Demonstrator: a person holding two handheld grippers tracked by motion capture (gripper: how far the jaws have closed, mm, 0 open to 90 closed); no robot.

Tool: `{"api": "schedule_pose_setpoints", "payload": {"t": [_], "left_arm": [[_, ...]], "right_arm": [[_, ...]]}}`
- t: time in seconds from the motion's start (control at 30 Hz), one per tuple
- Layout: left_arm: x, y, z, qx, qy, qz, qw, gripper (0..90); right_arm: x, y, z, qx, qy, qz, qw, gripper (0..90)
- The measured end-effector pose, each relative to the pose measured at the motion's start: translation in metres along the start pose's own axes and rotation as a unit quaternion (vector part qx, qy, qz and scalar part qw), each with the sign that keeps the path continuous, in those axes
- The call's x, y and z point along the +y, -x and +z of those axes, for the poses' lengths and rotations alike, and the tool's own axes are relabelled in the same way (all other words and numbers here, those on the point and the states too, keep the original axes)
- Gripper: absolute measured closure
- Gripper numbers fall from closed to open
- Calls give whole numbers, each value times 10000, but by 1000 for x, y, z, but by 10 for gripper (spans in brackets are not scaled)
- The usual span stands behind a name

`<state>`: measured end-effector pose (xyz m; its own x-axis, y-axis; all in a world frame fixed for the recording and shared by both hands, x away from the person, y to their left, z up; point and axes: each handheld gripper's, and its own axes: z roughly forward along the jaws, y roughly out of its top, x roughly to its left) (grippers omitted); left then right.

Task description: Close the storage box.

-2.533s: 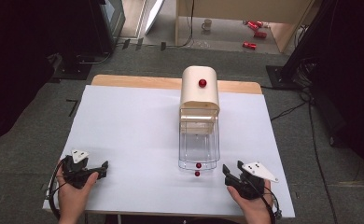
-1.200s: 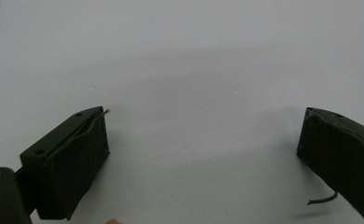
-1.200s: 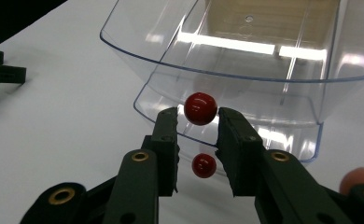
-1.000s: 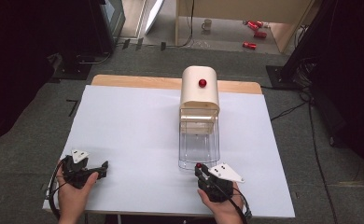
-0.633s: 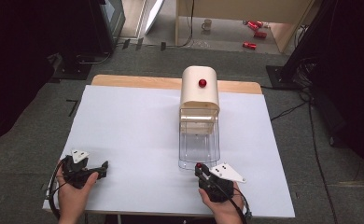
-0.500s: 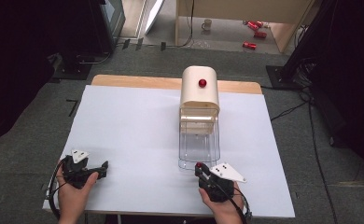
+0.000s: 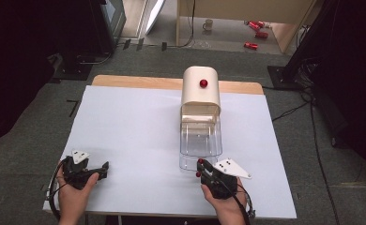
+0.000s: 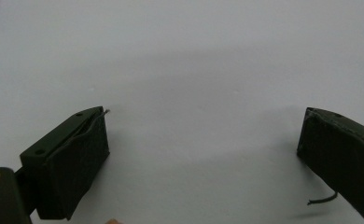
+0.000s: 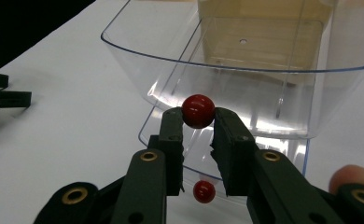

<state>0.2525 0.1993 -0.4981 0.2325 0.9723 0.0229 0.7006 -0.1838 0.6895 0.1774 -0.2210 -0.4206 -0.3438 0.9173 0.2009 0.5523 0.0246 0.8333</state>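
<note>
A cream box point(image 7: 200, 89) with a red knob point(image 7: 203, 83) on its top stands at the table's middle back. Its clear drawer point(image 7: 200, 140) is pulled out toward me. My right gripper point(image 7: 201, 164) is at the drawer's front wall, shut on the upper red knob point(image 9: 198, 111), which sits between the pads of the right gripper point(image 9: 198, 114). A second red knob point(image 9: 203, 191) shows lower, under the jaws. The drawer point(image 9: 245, 60) looks empty. My left gripper point(image 7: 102, 171) rests at the front left, open, and the left gripper point(image 8: 203, 126) has its jaws wide apart over bare table.
The white table top point(image 7: 139, 131) has a wooden strip point(image 7: 134, 82) along its back edge. Cables, red cans point(image 7: 251, 45) and a mug point(image 7: 208, 24) lie on the floor beyond. The left gripper point(image 9: 3, 98) shows far off at the left of the right gripper view.
My right gripper has moved left from the front right to the drawer's front and closed on the upper knob. Over the last second nothing has visibly shifted. The left gripper stays put.
</note>
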Motion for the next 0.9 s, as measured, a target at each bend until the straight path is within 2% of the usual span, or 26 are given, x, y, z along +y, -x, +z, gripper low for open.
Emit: {"api": "schedule_pose_setpoints", "payload": {"t": [0.4, 0.9], "left_arm": [[0, 0, 0, 0, 1, -1, 10000, 19], [0, 0, 0, 0, 0, -1, 10000, 19]], "right_arm": [[14, 4, 1, 0, 76, 7, 10000, 749], [28, 10, 13, -41, 68, -15, 10000, 749]]}}
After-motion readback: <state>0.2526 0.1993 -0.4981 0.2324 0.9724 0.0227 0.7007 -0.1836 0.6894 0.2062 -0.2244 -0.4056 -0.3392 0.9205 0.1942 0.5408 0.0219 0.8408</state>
